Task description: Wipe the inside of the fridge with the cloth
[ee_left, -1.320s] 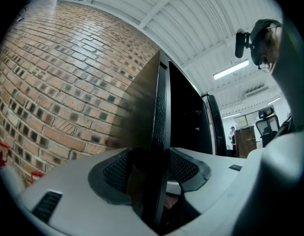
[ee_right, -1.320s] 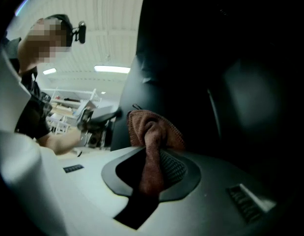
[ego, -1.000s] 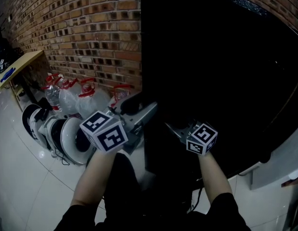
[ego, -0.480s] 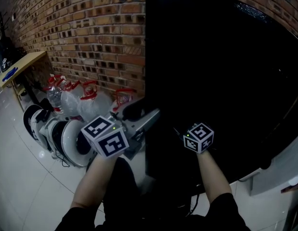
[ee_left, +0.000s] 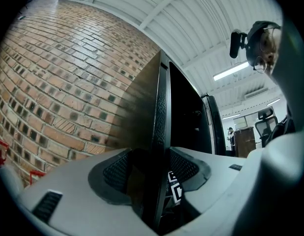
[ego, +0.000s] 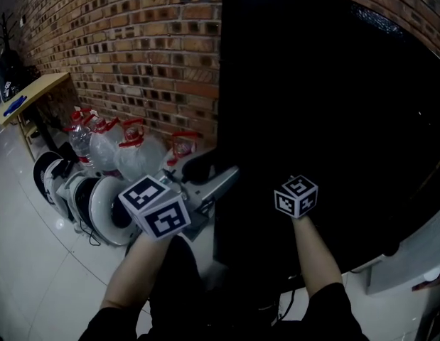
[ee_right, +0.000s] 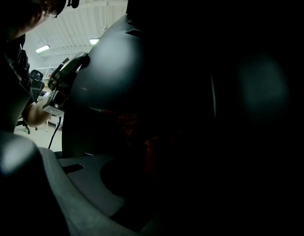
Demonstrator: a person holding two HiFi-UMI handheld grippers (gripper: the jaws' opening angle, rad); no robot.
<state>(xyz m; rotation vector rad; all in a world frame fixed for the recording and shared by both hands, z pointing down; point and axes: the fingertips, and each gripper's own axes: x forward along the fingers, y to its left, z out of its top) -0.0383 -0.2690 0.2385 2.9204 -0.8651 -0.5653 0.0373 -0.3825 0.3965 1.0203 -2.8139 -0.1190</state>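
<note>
- The biggest thing here is the fridge [ego: 333, 98]: a tall, smooth, matte black slab. It's so dark that head view gives no shelf, no inner wall, nothing inside.
- Behind it runs the brick wall [ego: 134, 41], rough red-brown courses with pale mortar, going back to the far left.
- Below is the floor [ego: 35, 261], glossy white tile throwing reflections.
- At the foot of the wall stand clear plastic water bottles [ego: 109, 146] with red handles. Beside them, round white casings [ego: 99, 204] lean together; what those are, I can't make out.
- Far left there's a pale wooden surface [ego: 31, 91], cut by the frame, with a small blue thing [ego: 13, 106] near its front edge.
- Left gripper [ego: 218, 170]: a grey plastic body with a checker-marked cube [ego: 154, 208] on top. Its own view shows mesh-textured pads clamped on either face of the thin, ribbed door edge [ee_left: 160, 127].
- Right gripper [ee_right: 156, 173]: its cube [ego: 296, 195] floats against the black, and its fingertips vanish in the dark in head view. In its own view one curved grey jaw shows at lower left; shadow swallows the other.
- The cloth [ee_right: 155, 149]: a dim reddish, soft-looking patch sitting right between those jaws, which look nipped on it at a narrow gap. Its edges and extent are lost in the gloom inside the fridge.
</note>
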